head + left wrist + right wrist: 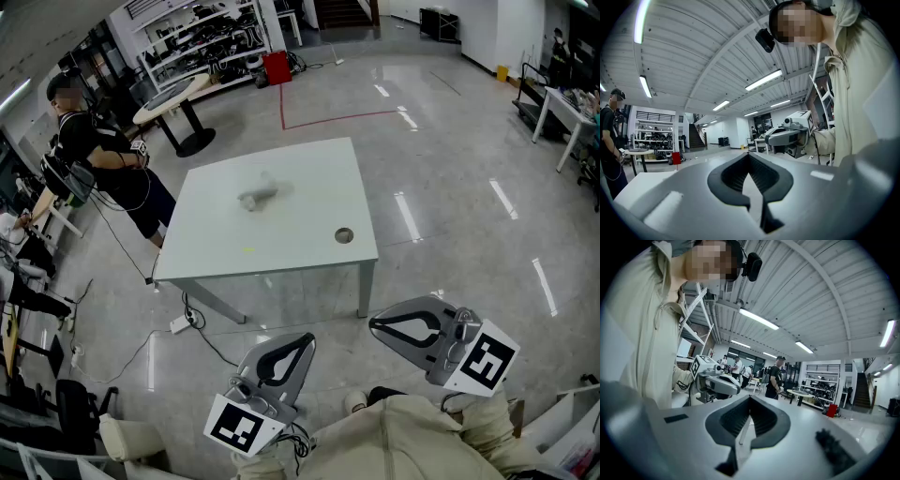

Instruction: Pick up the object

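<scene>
Both closed, empty: left claw, right claw.

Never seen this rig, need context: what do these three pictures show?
No robot: a person holds a grey two-jaw claw in each hand. The head view looks down from the person's head; the left claw and right claw sit low by the lap, short of the white square table. The other two pictures come from cameras riding on each claw, looking along its jaws. Both are shut and empty. On the table lie a blurry pale grey object and a small round ring-shaped thing, neither identifiable.
</scene>
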Demonstrator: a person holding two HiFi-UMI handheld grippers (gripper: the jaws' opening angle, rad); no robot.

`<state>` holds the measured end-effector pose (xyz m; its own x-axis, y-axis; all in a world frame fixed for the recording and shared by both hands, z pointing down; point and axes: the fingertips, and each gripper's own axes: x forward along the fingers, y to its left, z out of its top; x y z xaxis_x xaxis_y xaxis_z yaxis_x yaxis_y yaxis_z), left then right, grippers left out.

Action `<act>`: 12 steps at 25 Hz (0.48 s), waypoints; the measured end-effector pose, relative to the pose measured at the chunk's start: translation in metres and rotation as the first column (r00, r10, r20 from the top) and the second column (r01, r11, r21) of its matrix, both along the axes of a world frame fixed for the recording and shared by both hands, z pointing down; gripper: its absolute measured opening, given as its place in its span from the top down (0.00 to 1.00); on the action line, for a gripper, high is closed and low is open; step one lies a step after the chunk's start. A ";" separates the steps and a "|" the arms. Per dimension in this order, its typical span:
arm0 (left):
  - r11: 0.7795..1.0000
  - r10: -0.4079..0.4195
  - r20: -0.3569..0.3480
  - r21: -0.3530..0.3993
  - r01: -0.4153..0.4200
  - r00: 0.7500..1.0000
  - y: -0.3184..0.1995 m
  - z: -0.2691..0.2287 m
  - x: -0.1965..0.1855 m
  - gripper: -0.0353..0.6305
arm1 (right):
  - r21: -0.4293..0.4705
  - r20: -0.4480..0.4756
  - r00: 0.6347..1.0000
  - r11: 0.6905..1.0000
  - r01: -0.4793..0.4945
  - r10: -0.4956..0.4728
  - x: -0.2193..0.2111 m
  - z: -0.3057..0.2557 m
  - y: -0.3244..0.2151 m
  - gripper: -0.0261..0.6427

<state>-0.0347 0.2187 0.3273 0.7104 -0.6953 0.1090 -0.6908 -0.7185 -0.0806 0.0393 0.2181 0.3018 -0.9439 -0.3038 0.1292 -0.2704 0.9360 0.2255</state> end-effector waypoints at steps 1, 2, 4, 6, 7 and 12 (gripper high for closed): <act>1.000 -0.002 0.000 -0.001 0.002 1.000 0.002 0.000 -0.004 0.94 | 0.003 -0.003 1.000 1.000 0.001 -0.001 -0.003 0.001 0.001 0.96; 1.000 -0.003 0.001 -0.001 0.003 1.000 0.003 0.000 -0.008 0.94 | 0.006 -0.006 1.000 1.000 0.002 -0.002 -0.007 0.002 0.001 0.96; 1.000 -0.003 0.001 0.002 0.003 1.000 0.002 -0.001 -0.012 0.94 | 0.013 -0.010 1.000 1.000 0.005 -0.005 -0.012 0.001 -0.001 0.96; 1.000 -0.005 0.000 0.000 0.005 1.000 -0.001 0.000 -0.014 0.94 | 0.019 -0.014 1.000 1.000 0.012 -0.012 -0.016 0.001 -0.005 0.96; 1.000 -0.010 -0.001 -0.003 0.010 1.000 -0.002 0.002 -0.017 0.94 | 0.019 -0.016 1.000 1.000 0.015 -0.015 -0.018 0.002 -0.007 0.96; 1.000 -0.025 -0.005 -0.011 0.025 1.000 -0.014 0.010 -0.031 0.94 | 0.018 -0.020 1.000 1.000 0.022 -0.021 -0.031 0.010 -0.021 0.96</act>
